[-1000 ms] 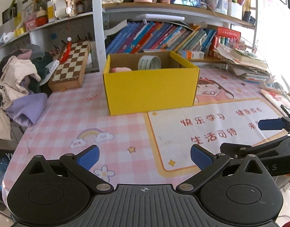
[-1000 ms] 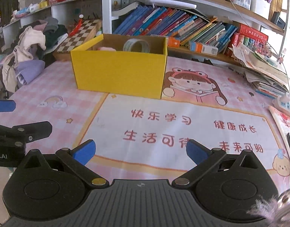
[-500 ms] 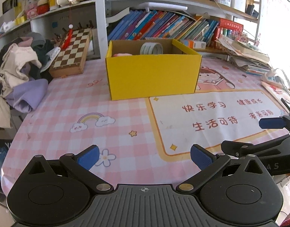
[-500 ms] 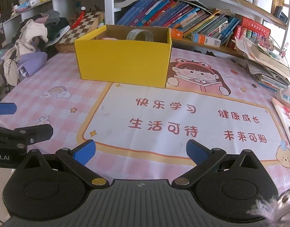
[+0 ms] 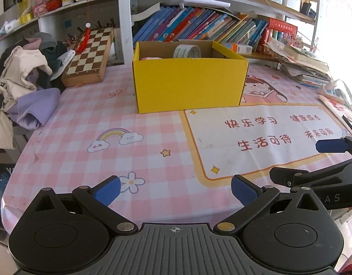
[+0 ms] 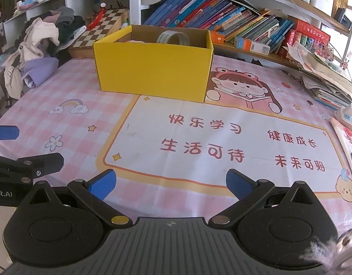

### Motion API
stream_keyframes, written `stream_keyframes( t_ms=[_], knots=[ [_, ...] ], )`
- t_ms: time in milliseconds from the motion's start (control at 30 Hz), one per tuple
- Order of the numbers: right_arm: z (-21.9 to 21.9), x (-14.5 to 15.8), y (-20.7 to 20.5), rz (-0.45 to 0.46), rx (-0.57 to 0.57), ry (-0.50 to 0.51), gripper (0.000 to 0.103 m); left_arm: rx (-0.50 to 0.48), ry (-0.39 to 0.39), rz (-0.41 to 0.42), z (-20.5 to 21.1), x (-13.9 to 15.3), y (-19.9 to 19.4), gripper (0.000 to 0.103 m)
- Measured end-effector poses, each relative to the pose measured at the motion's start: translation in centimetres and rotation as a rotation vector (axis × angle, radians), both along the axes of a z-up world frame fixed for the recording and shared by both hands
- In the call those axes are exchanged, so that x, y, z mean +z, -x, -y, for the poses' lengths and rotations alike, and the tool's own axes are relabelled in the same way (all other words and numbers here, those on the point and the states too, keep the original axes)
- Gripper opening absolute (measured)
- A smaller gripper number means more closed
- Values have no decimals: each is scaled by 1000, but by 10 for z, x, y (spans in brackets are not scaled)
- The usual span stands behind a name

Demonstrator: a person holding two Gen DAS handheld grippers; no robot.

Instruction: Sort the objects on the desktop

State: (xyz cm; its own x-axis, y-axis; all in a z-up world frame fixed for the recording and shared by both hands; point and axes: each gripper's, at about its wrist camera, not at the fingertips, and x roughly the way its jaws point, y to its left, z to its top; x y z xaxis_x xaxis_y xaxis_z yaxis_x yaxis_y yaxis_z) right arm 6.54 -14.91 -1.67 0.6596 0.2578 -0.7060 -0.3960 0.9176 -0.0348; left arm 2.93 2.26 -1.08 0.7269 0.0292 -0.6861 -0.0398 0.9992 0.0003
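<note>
A yellow cardboard box point(image 5: 189, 84) stands open at the back of the pink checked table; it also shows in the right wrist view point(image 6: 153, 68). A roll of clear tape point(image 5: 187, 51) leans inside it, seen too in the right wrist view point(image 6: 173, 37), beside something pink point(image 5: 150, 58). My left gripper point(image 5: 174, 190) is open and empty, low over the table's near edge. My right gripper point(image 6: 171, 183) is open and empty, over the front of the printed mat point(image 6: 221, 142). Each gripper shows at the edge of the other's view.
A chessboard point(image 5: 91, 55) leans at the back left beside a heap of clothes point(image 5: 22, 84). Shelves of books point(image 5: 198, 27) run behind the box. Stacked papers point(image 6: 325, 75) and a power strip point(image 6: 347, 114) lie at the right.
Both grippers have drawn back and risen from the box, which looks smaller and farther now. Both stay open and empty.
</note>
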Motion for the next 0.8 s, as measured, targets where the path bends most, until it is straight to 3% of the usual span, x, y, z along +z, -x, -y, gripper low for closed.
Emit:
stream_keyframes(
  t_ms=[800],
  knots=[
    [-2, -4, -1, -18, 10, 13, 103, -6, -1, -9, 1, -3, 2, 103]
  ],
)
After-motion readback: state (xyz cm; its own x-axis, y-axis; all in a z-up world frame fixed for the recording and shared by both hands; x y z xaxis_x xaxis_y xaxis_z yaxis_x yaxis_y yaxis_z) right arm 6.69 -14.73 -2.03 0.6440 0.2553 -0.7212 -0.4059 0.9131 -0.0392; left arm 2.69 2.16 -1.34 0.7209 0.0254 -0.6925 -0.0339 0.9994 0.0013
